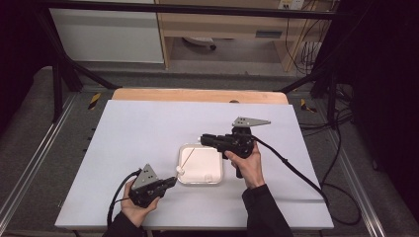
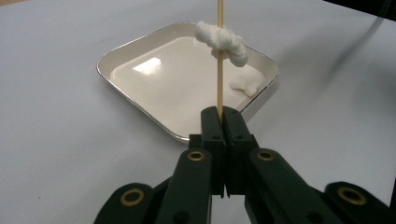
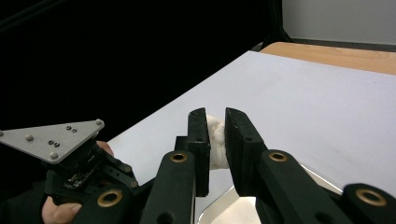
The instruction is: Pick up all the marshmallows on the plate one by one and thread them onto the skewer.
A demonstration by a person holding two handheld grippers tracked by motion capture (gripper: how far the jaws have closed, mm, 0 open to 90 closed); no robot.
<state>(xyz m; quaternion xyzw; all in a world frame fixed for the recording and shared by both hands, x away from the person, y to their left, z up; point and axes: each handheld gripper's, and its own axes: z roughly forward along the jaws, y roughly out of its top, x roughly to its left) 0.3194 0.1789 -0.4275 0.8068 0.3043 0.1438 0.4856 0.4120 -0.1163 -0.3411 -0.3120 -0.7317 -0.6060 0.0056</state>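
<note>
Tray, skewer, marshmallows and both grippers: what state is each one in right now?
Tray: flat on the table, one loose marshmallow inside.
Skewer: clamped at one end by the left gripper, one marshmallow threaded on.
Threaded marshmallow: pierced, partway along the skewer.
Loose marshmallow: lying in the tray, untouched.
Held marshmallow: pinched between the right gripper's fingers.
Left gripper: shut on the skewer.
Right gripper: shut on a marshmallow.

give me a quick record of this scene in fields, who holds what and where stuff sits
left gripper: shut on the wooden skewer
skewer load: one marshmallow threaded on it
right gripper: shut on a second marshmallow piece, raised above the tray
tray: white, square, near the table's middle
in tray: one loose white piece in a corner
table: pale sheet over a wooden top
</note>
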